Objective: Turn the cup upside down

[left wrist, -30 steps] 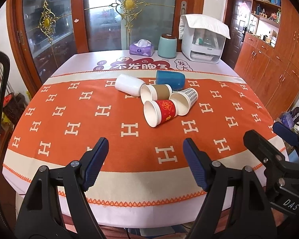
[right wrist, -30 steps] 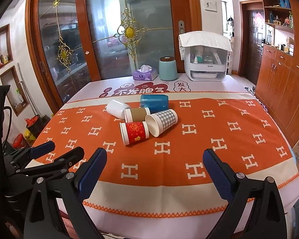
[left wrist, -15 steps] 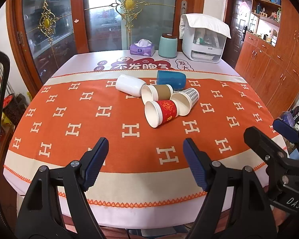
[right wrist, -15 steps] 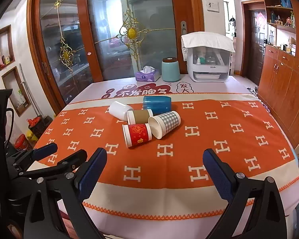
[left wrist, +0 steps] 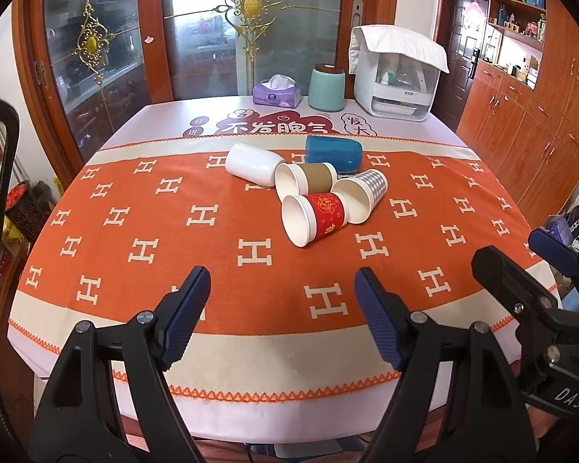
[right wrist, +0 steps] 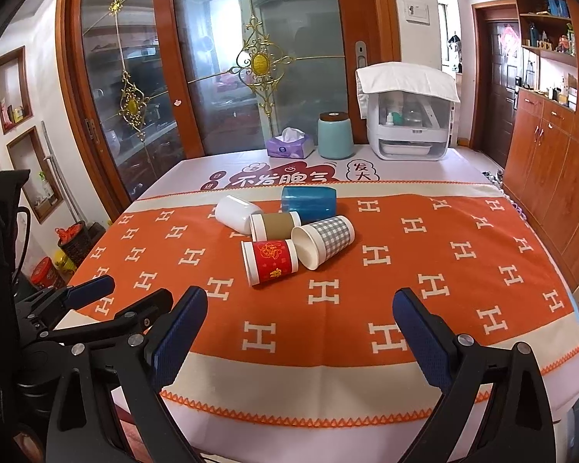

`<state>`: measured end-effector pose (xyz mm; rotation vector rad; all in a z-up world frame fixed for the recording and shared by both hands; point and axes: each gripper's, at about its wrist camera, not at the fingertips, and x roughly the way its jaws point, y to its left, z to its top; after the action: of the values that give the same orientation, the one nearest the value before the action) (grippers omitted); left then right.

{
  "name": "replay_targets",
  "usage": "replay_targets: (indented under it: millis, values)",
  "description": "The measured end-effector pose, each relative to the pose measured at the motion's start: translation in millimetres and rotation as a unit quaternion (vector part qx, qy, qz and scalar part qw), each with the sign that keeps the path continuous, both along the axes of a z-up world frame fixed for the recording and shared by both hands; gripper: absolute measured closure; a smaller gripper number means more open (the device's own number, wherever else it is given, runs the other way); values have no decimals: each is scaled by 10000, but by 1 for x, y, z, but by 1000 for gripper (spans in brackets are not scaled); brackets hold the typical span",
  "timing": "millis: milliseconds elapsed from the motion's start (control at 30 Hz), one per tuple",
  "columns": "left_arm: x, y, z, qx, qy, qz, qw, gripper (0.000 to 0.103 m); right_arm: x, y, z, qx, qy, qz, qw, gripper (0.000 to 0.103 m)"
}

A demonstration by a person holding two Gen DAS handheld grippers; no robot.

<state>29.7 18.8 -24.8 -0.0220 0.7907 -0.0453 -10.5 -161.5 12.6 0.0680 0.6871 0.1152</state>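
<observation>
Several cups lie on their sides in a cluster mid-table: a red paper cup [left wrist: 315, 219] [right wrist: 270, 261], a brown-sleeved cup [left wrist: 306, 180] [right wrist: 275, 225], a grey checked cup [left wrist: 361, 195] [right wrist: 324, 241], a white cup [left wrist: 253, 163] [right wrist: 234, 213] and a blue cup [left wrist: 334, 153] [right wrist: 309, 203]. My left gripper [left wrist: 281, 316] is open and empty above the table's near edge, well short of the cups. My right gripper [right wrist: 299, 332] is open and empty, also near the front edge. Each gripper shows at the side of the other's view.
An orange cloth with white H marks covers the table [left wrist: 135, 231]. At the far end stand a purple tissue box [left wrist: 276, 93], a teal canister [left wrist: 327, 87] and a white appliance [left wrist: 397, 77] under a cloth. Glass doors stand behind, wooden cabinets to the right.
Both grippers have lifted and edged slightly forward toward the cups, which sit lower in the views. The cups have not moved. Both jaws stay open.
</observation>
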Motion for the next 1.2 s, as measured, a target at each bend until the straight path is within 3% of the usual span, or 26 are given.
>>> replay_targets:
  millis: [700, 967, 1200]
  values:
    - [7, 6, -2, 15, 62, 46, 10000, 28, 6, 7, -2, 11, 50, 145, 9999, 5]
    - [19, 11, -6, 55, 107, 149, 9998, 28, 21, 6, -5, -11, 146, 263, 9995, 5]
    - [40, 23, -13, 215, 135, 343, 9991, 28, 59, 9, -11, 246, 516, 423, 9975, 9]
